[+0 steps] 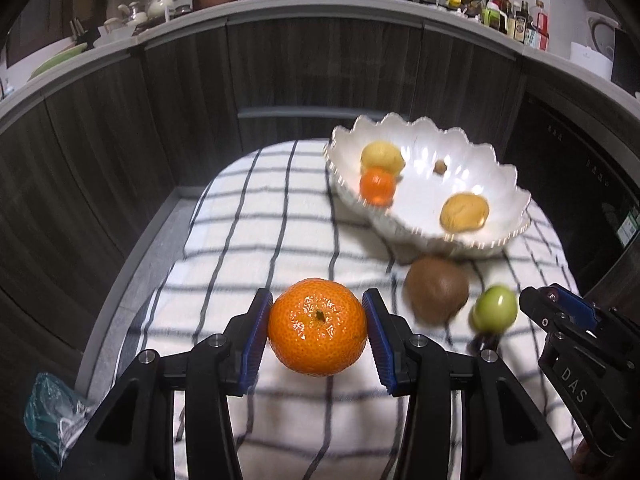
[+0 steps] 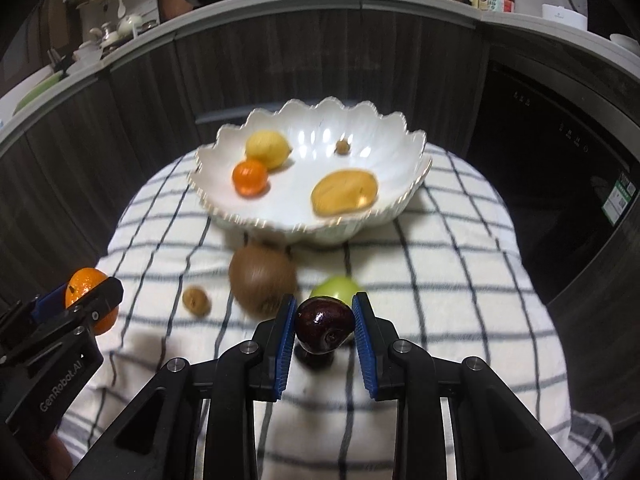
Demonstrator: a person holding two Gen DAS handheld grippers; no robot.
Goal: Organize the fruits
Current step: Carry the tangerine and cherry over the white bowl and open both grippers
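Observation:
My left gripper (image 1: 318,326) is shut on a large mandarin (image 1: 317,326), held above the checked cloth. My right gripper (image 2: 325,326) is shut on a dark purple plum (image 2: 325,326), also lifted off the cloth. Ahead stands a white scalloped bowl (image 2: 400,136) holding a lemon (image 2: 267,149), a small mandarin (image 2: 250,178), a yellow mango-like fruit (image 2: 344,193) and a tiny brown fruit (image 2: 342,146). On the cloth before the bowl lie a brown kiwi (image 2: 262,278), a green fruit (image 2: 336,289) and a small brown fruit (image 2: 196,300).
The checked cloth (image 2: 440,264) covers a small rounded table. Dark wood cabinet fronts (image 1: 280,68) curve behind it, with a counter of pans, bottles and dishes above. A dark appliance (image 2: 560,168) stands to the right. A teal plastic bag (image 1: 52,420) lies low at the left.

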